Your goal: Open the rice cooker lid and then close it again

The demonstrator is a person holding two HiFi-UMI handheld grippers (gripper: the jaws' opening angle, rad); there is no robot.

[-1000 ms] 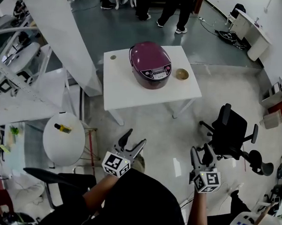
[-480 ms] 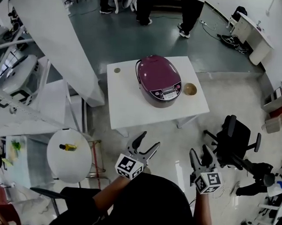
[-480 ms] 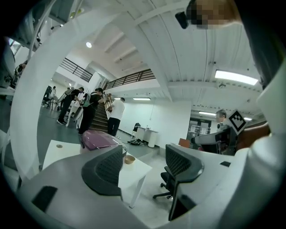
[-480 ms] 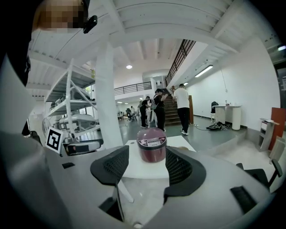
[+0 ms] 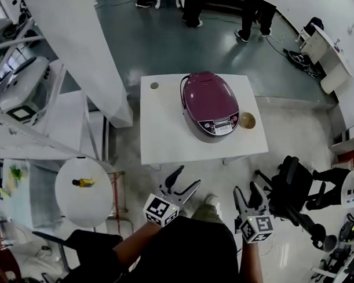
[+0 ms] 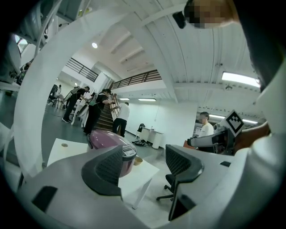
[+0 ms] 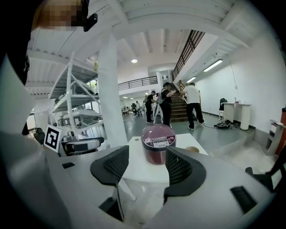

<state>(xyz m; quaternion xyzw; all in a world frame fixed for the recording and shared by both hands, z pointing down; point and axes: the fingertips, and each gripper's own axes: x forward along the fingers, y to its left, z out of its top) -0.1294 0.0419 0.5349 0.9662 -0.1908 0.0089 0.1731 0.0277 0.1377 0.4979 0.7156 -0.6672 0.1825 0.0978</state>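
A purple rice cooker (image 5: 211, 106) with its lid down stands on a white square table (image 5: 163, 134); its control panel faces me. It also shows in the right gripper view as the cooker (image 7: 158, 143) and, partly behind a jaw, in the left gripper view as the cooker (image 6: 107, 144). My left gripper (image 5: 182, 183) is held well short of the table's near edge, open and empty. My right gripper (image 5: 248, 197) is beside it, also open and empty, off the table's right corner. Neither touches anything.
A small tan bowl (image 5: 247, 119) sits right of the cooker and a small round disc (image 5: 154, 85) at the table's far left corner. A black office chair (image 5: 294, 185) stands right of me, a round white side table (image 5: 83, 190) with a bottle at left. People stand beyond the table.
The table and cooker have come closer and lower in the head view as I walk toward them. Both grippers stay open, held in front of me.
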